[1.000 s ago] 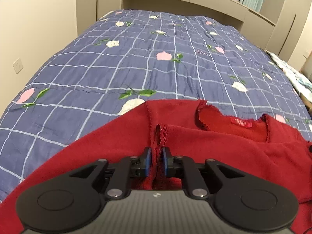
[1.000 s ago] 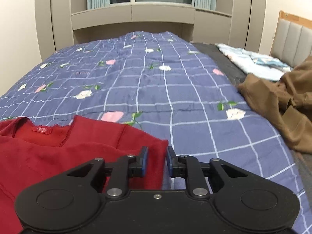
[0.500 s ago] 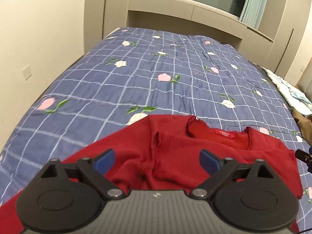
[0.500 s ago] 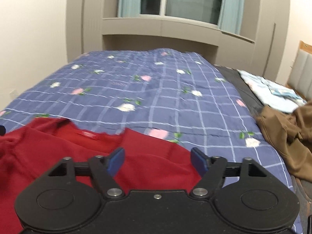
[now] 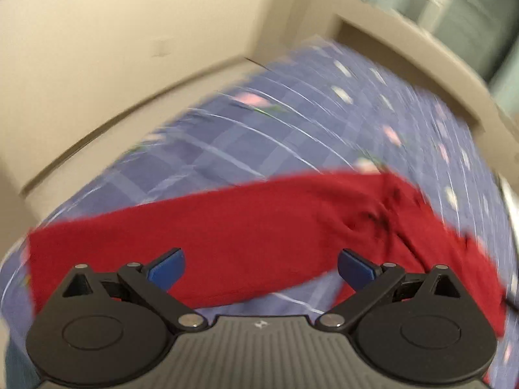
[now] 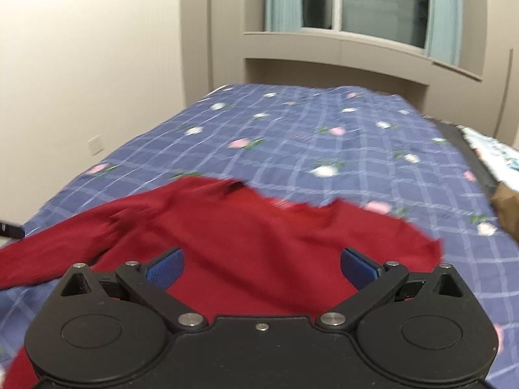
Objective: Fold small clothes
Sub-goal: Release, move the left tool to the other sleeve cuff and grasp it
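A red knit top lies spread on the bed, its neckline and label toward the far side. One long sleeve stretches out to the left. My left gripper hovers over that sleeve, its jaws opening wide with nothing pressed between the blue pads; this view is blurred and tilted. My right gripper hangs over the top's body, its jaws opening too, with its blue pads clear of the cloth below.
The blue checked quilt with flower prints covers the bed. A beige wall runs close along the left side. A brown garment and a pale patterned cloth lie at the right edge. Built-in cabinets and a window stand beyond.
Both grippers let go of the red top's edges and opened wide. Both lifted and drew back; the left view swung and rolled toward the wall, over the sleeve.
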